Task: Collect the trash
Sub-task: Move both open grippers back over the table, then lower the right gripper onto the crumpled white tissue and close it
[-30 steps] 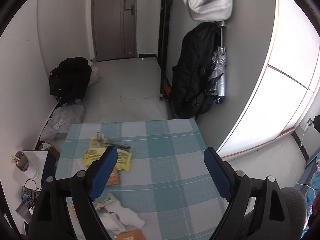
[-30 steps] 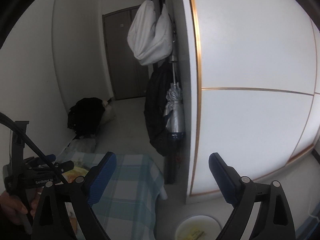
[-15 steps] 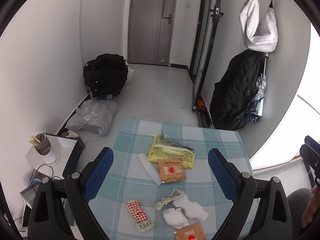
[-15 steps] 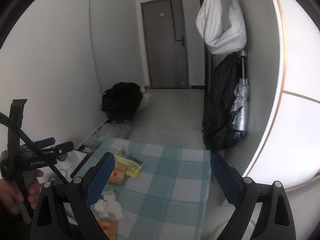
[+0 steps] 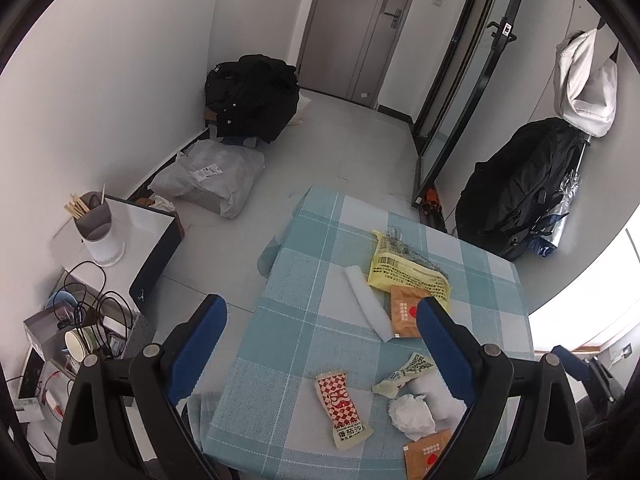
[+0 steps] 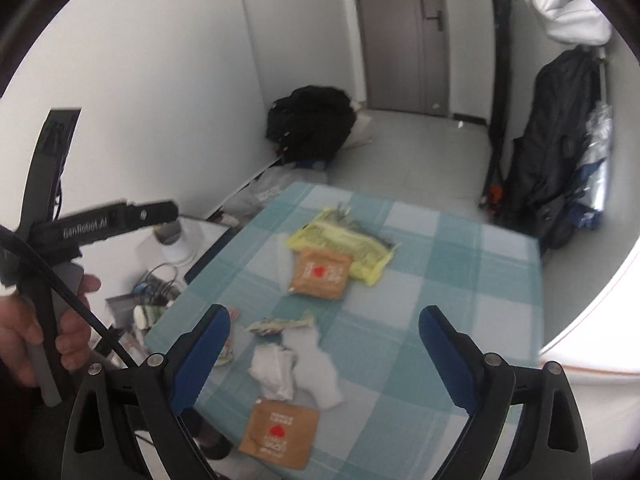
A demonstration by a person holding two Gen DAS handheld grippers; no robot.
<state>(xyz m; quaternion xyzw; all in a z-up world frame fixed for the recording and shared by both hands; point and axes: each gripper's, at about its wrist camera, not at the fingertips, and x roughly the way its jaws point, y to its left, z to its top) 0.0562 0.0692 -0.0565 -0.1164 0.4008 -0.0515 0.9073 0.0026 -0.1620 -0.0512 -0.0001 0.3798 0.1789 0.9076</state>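
Note:
Trash lies on a table with a blue-checked cloth (image 5: 312, 280): a yellow wrapper (image 5: 404, 276), a white strip (image 5: 366, 304), a brown sachet with a red heart (image 5: 404, 314), a red-checked sachet (image 5: 342, 408), a crumpled white tissue (image 5: 412, 416), a torn printed wrapper (image 5: 406, 372) and a second brown sachet (image 5: 426, 454). My left gripper (image 5: 320, 344) is open and empty above the table's left part. My right gripper (image 6: 324, 348) is open and empty above the tissue (image 6: 276, 372) and the near brown sachet (image 6: 280, 434). The yellow wrapper (image 6: 340, 244) lies beyond.
A white side table (image 5: 136, 224) with a utensil cup (image 5: 98, 228) stands left of the table, cables and boxes (image 5: 80, 320) below it. A black bag (image 5: 252, 96) and a grey parcel (image 5: 208, 176) lie on the floor. A backpack (image 5: 520, 184) hangs at the right wall.
Both grippers have swung left and tilted down toward the table. The trash now fills both views. Both stay open.

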